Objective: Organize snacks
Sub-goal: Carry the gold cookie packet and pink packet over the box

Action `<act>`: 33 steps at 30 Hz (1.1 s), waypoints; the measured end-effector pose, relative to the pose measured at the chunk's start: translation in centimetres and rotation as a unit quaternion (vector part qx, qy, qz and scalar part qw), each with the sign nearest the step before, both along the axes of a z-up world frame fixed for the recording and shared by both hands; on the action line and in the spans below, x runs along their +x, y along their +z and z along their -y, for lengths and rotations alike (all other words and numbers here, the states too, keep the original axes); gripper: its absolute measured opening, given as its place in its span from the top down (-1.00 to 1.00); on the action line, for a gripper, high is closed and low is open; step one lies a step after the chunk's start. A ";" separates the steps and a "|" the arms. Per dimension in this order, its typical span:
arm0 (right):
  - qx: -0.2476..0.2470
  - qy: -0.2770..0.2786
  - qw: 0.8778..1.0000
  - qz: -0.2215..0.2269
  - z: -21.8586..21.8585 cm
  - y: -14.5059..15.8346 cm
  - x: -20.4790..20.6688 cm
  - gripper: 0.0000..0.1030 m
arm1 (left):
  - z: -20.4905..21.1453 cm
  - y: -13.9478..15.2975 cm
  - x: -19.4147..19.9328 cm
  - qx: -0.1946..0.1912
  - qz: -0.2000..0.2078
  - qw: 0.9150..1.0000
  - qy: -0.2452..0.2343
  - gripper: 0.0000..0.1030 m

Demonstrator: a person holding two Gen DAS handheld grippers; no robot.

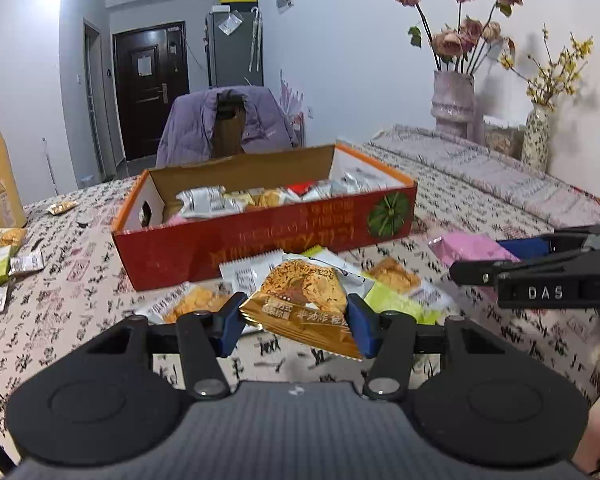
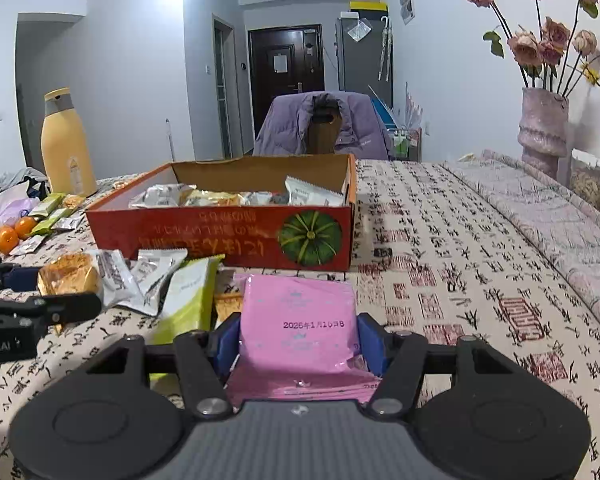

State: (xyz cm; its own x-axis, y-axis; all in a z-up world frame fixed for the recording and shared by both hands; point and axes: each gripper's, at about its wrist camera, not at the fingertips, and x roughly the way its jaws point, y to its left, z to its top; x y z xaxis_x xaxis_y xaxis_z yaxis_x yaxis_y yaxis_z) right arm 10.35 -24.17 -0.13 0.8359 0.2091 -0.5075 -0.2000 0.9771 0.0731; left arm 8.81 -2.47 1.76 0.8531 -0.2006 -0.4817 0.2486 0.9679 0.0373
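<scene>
Both sets of jaws are pinching something right now. Left gripper (image 1: 296,320) has its blue pads pressed against the two sides of a gold snack packet (image 1: 304,304), which sits tilted just in front of the red box (image 1: 260,240). Right gripper (image 2: 298,344) is clamped on a pink packet (image 2: 300,320) with a printed date on it, also just in front of the box, nearer the corner with the green pumpkin picture.

Box is open on top and already has a bunch of wrapped snacks inside (image 2: 240,196), silver and yellowish ones mostly. More loose packets (image 2: 156,280) are piled on the patterned tablecloth (image 2: 460,280) right against the front of the box, between the two grippers: a couple of silver ones and a lime green one.

Off to the left of the box there's a yellow bottle (image 2: 66,144), some green packets and two oranges (image 2: 14,232). Behind the box, a chair with a purple jacket (image 2: 320,124) over it. Vase of dried roses (image 2: 542,128) well off to the right.
</scene>
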 end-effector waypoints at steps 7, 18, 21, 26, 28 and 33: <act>-0.003 0.004 1.000 0.021 -0.7 1.4 1.2 -0.17 | -0.3 1.6 1.6 -0.011 0.022 0.999 0.020 -0.06; -0.005 0.010 0.998 0.056 -2.5 4.0 5.5 -0.17 | -0.5 4.3 5.8 -0.030 0.052 0.996 0.061 -0.06; -0.008 0.011 0.998 0.064 -3.1 4.6 6.9 -0.17 | -0.5 4.8 7.3 -0.033 0.054 0.995 0.071 -0.07; -0.017 0.016 0.997 0.076 -4.3 5.7 9.3 -0.17 | -0.3 5.3 9.5 -0.033 0.060 0.994 0.090 -0.07; -0.018 0.016 0.997 0.080 -4.7 6.1 10.4 -0.17 | -0.3 5.5 10.5 -0.034 0.063 0.993 0.097 -0.07; -0.025 0.010 0.997 0.077 -5.6 6.4 13.1 -0.17 | -0.4 6.1 12.7 -0.034 0.068 0.991 0.111 -0.07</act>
State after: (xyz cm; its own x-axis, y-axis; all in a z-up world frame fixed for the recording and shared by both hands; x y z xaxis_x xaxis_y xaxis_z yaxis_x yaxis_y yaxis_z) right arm 23.44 -18.58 6.23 0.9008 0.2038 -0.3835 -0.2243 0.9745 -0.0089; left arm 21.54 -2.11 7.84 0.9362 -0.0284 -0.3504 0.0258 0.9996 -0.0121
